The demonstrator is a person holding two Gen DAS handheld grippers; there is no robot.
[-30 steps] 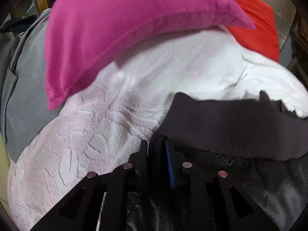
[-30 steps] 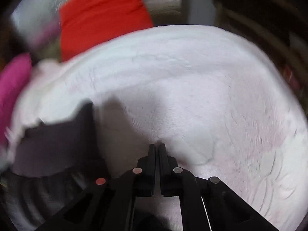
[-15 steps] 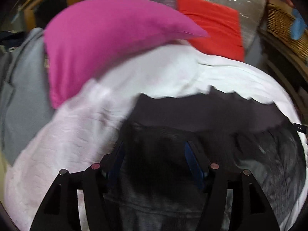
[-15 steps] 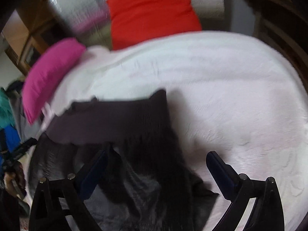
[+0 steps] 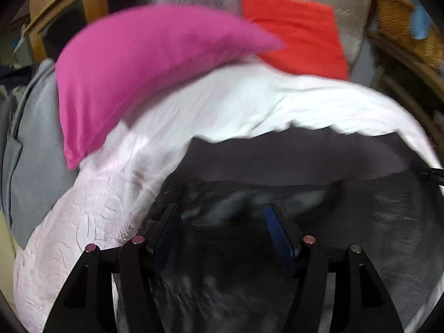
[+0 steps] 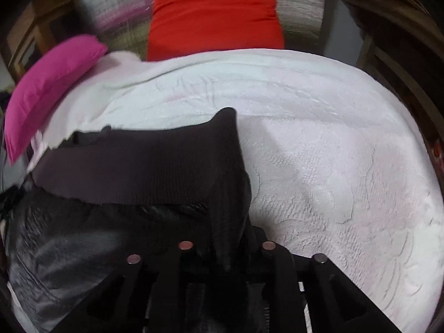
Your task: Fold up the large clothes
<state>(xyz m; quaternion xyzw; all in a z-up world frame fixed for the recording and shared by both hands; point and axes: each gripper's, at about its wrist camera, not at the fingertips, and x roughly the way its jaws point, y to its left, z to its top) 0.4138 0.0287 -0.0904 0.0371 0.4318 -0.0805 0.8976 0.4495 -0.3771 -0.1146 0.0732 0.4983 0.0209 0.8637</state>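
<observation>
Black jacket (image 6: 116, 199) is lying on the white bedspread (image 6: 333, 166). Left claw (image 5: 222, 222) hangs spread wide over it, gripping nothing. Right claw (image 6: 227, 247) is pinched onto its ribbed hem.

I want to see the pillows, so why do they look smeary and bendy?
Left wrist view: motion blur smears the pink pillow and red cushion; right wrist view: sharper, though the fisheye lens curves the white bedspread into a dome and darkens the corners.
</observation>
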